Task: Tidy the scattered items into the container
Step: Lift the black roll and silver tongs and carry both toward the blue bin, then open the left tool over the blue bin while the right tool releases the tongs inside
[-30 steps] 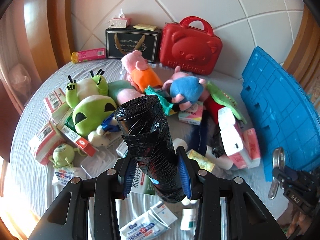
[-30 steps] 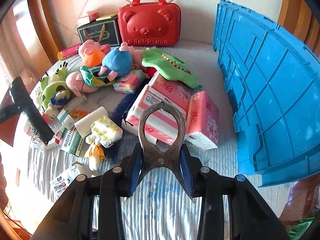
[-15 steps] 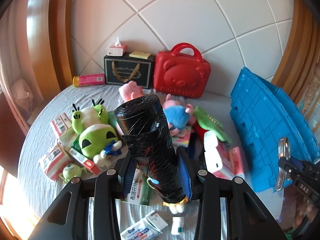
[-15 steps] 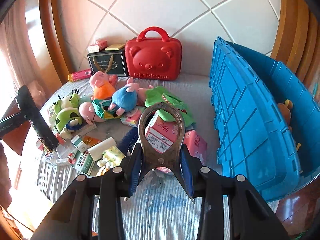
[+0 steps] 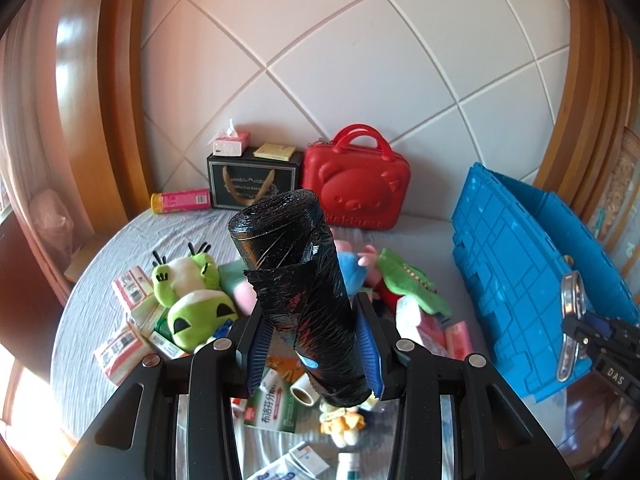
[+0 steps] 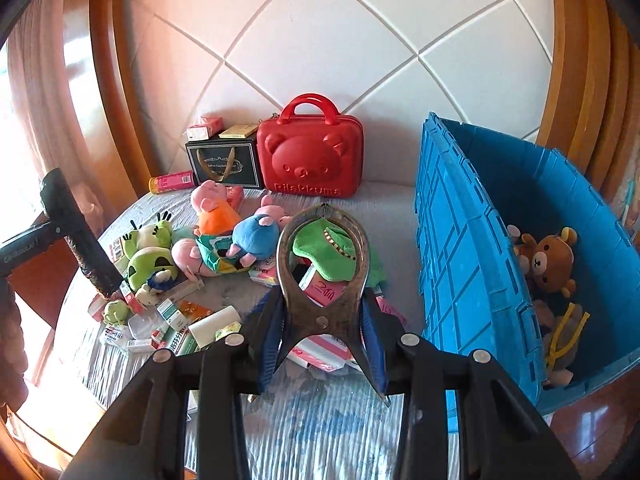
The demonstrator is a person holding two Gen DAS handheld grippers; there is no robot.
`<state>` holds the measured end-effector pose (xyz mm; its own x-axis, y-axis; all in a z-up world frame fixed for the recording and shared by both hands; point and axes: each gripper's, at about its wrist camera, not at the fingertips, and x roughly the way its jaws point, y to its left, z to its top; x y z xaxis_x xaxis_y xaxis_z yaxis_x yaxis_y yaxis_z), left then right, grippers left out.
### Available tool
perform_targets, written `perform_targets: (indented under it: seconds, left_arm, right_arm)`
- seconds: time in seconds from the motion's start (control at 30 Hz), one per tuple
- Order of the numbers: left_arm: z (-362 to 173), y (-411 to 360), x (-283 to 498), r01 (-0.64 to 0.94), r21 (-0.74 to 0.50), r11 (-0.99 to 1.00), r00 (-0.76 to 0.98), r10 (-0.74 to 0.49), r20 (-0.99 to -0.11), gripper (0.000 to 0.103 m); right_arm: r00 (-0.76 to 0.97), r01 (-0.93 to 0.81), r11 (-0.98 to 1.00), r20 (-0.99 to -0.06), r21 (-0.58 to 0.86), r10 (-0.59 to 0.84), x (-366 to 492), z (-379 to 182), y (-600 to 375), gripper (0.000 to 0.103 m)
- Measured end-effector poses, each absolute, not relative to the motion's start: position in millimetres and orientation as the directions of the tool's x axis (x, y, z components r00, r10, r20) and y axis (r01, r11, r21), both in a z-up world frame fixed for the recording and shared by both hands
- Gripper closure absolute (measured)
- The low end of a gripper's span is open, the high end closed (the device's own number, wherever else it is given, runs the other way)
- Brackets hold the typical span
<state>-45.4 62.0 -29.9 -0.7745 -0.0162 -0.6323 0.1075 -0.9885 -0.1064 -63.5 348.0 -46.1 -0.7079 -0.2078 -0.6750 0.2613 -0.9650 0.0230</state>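
My left gripper (image 5: 312, 344) is shut on a black plastic-wrapped roll (image 5: 296, 288), held high above the bed. The roll also shows at the left of the right wrist view (image 6: 76, 236). My right gripper (image 6: 320, 344) is shut on a metal clamp (image 6: 322, 276), held up left of the blue crate (image 6: 480, 264). The clamp shows in the left wrist view (image 5: 570, 320) in front of the crate (image 5: 520, 280). The crate holds a brown bear plush (image 6: 554, 260). Plush toys, tissue packs and medicine boxes lie scattered on the bed (image 6: 400, 208).
A red bear case (image 6: 312, 160), a black gift box (image 6: 226, 162) and a pink tube (image 6: 172, 181) stand at the quilted headboard. Green alien plush (image 5: 196, 312), pig plush (image 6: 216, 210), green crocodile plush (image 6: 328, 252) and boxes crowd the bed's middle. Wooden frame on both sides.
Both grippers have risen and drawn back from the bed with their loads. The crate's inside with the bear plush has come into the right wrist view.
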Motion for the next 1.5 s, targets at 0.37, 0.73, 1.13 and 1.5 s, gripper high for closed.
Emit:
perform_targets:
  seconds: [0.37,0.73,1.13,1.5]
  left_arm:
    - [-13.6,91.1,-46.7,0.105,-0.081,-0.991,-0.784,-0.033,-0.62,0.065]
    - [-2.7,125.7,-53.8,0.091,-0.06,-0.994,-0.789,-0.035,-0.613,0.065]
    - [21.5,196.4,-80.7,-0.008,-0.044,-0.999,-0.817,0.032,-0.576,0.065]
    - [42.2,279.4,-110.6,-0.143,-0.044,-0.989,-0.823,0.144,-0.55,0.065]
  right_arm:
    - [-0.718,0.301,-0.952,-0.646,0.047,-0.259,-67.2,-31.5,368.1,0.067]
    - [-0.73,0.32,-0.944,-0.616,0.076,-0.296,-75.3,-25.2,396.2,0.067]
    - [-0.776,0.253,-0.961,-0.571,0.108,-0.268,-87.9,-5.1,457.6,0.067]
    - [-0.808,0.168,-0.979,-0.553,0.118,-0.205,-97.4,1.6,525.9,0.067]
